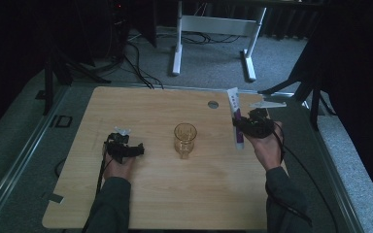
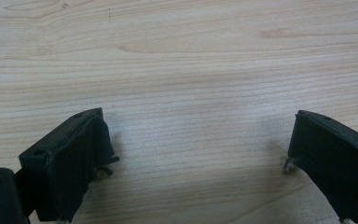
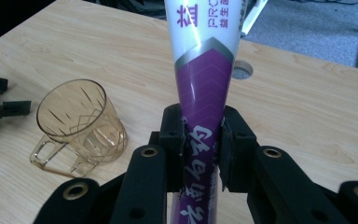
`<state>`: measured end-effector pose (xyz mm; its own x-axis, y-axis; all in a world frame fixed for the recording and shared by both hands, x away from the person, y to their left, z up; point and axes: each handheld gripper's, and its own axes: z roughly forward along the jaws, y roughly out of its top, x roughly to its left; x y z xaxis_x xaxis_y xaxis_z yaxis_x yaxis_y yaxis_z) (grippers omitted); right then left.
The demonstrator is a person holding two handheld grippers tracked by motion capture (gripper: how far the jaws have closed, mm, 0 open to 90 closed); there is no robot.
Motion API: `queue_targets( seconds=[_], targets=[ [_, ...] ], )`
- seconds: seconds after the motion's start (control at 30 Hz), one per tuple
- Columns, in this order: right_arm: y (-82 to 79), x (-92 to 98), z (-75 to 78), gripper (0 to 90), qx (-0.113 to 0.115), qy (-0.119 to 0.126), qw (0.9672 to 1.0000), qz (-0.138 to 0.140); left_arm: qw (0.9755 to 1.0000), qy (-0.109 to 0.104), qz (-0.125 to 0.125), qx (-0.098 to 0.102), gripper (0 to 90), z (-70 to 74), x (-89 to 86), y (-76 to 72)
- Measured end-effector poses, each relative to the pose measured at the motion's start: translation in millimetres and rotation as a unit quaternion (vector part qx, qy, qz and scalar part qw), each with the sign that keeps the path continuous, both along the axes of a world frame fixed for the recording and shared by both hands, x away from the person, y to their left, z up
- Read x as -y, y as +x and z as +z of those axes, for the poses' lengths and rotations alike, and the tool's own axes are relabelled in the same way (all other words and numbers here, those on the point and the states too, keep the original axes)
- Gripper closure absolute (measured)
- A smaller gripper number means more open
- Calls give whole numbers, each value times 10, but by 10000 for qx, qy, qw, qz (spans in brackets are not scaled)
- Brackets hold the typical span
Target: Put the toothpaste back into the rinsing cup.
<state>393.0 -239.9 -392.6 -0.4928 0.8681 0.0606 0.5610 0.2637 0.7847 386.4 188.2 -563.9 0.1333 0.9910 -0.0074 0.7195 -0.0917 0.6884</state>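
Observation:
A white and purple toothpaste tube (image 3: 205, 79) stands clamped between the jaws of my right gripper (image 3: 203, 149), cap end down and flat crimped end up. From above, the tube (image 1: 236, 119) hangs at the table's right side with the right gripper (image 1: 251, 125) shut on its lower half. An amber see-through cup (image 1: 185, 139) with a handle stands mid-table, left of the tube (image 3: 81, 123). My left gripper (image 1: 126, 148) rests low over the wood on the left; its jaws stand wide apart (image 2: 196, 154) with bare table between them.
The wooden table (image 1: 165, 194) has a round cable hole (image 1: 213, 104) near its far edge. A white object (image 1: 270, 103) lies at the far right corner. Beyond the table are grey carpet, cables and a white desk frame (image 1: 213, 29).

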Motion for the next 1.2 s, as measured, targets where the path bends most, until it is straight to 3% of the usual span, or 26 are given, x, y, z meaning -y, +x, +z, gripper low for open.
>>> queue_targets(
  seconds=[1.2],
  targets=[
    [144, -278, 80, 743, 287, 222, 9992, 154, 10000, -3, 3, 4, 43, 0, 0, 2]
  ],
)
